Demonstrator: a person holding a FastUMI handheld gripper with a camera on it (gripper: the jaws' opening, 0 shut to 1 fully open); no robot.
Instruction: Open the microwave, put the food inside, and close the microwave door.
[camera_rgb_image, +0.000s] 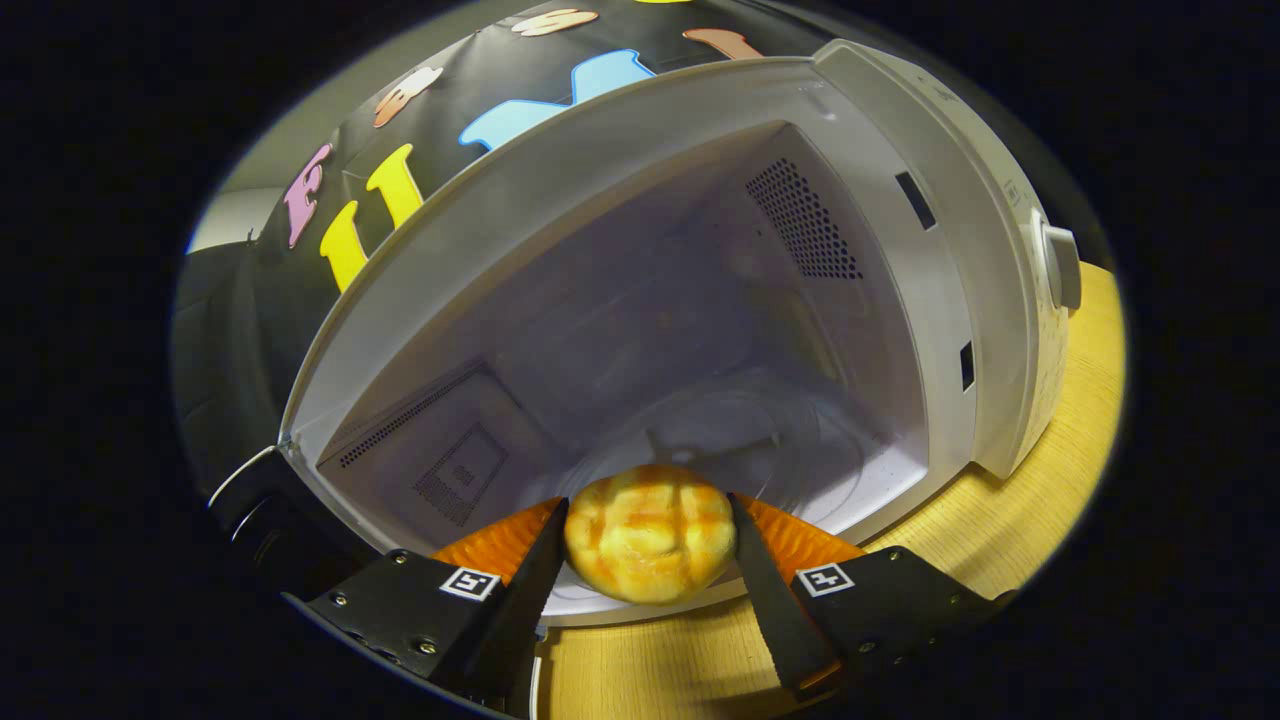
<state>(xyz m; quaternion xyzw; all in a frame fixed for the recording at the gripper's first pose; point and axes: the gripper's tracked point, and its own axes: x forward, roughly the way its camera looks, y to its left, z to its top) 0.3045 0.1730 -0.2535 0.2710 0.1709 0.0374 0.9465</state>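
Note:
A round golden bun (649, 535) with a scored crust sits between my two fingers, and both press on its sides. My gripper (648, 527) holds it at the front sill of the white microwave (940, 250), whose cavity stands wide open just ahead. The glass turntable (790, 450) lies on the cavity floor beyond the bun. The dark door (265, 520) is swung out to the left of the fingers. The control panel with a knob (1060, 265) is on the right of the opening.
The microwave stands on a light wooden table (1050, 480), which runs under the fingers and off to the right. The booth's black cloth wall (330, 240) rises behind and left of the microwave. Perforated vents mark the cavity's side walls.

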